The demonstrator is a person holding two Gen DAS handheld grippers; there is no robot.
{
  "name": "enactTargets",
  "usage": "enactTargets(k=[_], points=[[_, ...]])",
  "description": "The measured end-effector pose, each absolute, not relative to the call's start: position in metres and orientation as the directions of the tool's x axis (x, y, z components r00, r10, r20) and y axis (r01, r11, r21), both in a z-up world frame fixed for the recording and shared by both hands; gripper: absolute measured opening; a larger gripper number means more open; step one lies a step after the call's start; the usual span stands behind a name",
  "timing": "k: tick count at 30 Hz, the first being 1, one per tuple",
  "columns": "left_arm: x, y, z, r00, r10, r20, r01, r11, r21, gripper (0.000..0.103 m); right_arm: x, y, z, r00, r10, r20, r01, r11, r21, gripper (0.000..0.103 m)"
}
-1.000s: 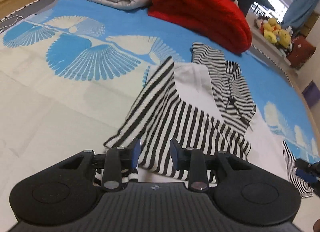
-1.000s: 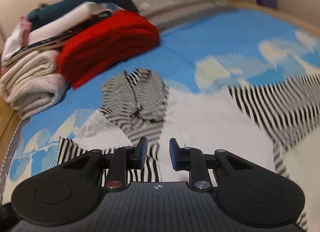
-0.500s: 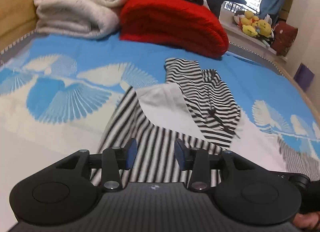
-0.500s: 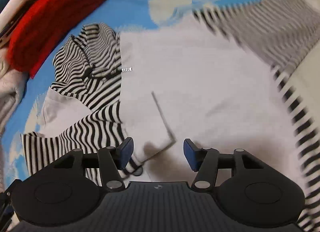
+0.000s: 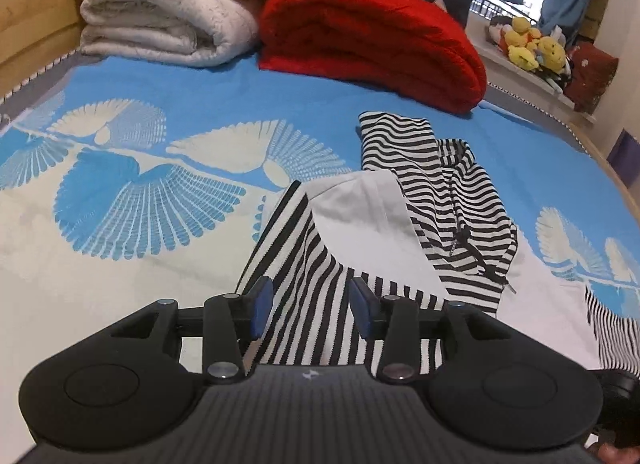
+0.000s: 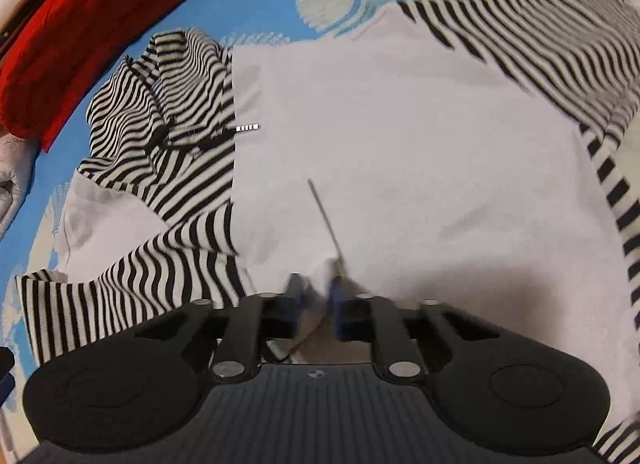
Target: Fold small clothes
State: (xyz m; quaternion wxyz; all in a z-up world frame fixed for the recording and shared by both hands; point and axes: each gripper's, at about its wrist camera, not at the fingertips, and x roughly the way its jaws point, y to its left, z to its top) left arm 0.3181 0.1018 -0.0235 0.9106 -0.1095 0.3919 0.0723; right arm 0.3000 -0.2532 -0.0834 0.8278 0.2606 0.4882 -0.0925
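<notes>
A small hoodie with a white body (image 6: 400, 136) and black-and-white striped sleeves and hood lies spread on the bedspread. In the left wrist view its striped left sleeve (image 5: 312, 284) is folded across the white body (image 5: 360, 216), with the striped hood (image 5: 452, 200) behind. My left gripper (image 5: 308, 304) is open, with the striped sleeve lying between its fingers. My right gripper (image 6: 316, 300) is closed on a raised fold of the white fabric near the hoodie's lower edge; its fingers are blurred by motion.
The blue and white patterned bedspread (image 5: 140, 168) covers the bed. A folded red blanket (image 5: 372, 32) and a cream blanket (image 5: 168, 12) are stacked at the far end. Yellow plush toys (image 5: 532, 44) sit on a ledge at the far right.
My right gripper went from wide open above the white body to closed on a pinch of white fabric. My left gripper moved slightly forward over the striped sleeve and stayed open.
</notes>
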Motion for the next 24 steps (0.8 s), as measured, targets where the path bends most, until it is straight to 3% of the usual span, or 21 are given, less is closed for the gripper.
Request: enactTargets(k=[12, 18, 24], points=[[0.314, 0.111, -0.018, 0.694, 0.060, -0.718, -0.219, 0.967, -0.131, 0.047, 0.291, -0.237, -0.028, 0.705, 0.068, -0.706, 0.239, 0.914, 0.327, 0.007], [0.314, 0.108, -0.018, 0.693, 0.061, -0.718, -0.208, 0.971, -0.118, 0.047, 0.279, -0.247, -0.012, 0.790, -0.016, -0.614, 0.218, 0.942, 0.255, 0.007], [0.314, 0.124, -0.020, 0.684, 0.035, -0.729, -0.239, 0.955, -0.178, 0.047, 0.283, -0.268, -0.014, 0.773, -0.046, -0.633, 0.288, 0.914, 0.285, 0.007]])
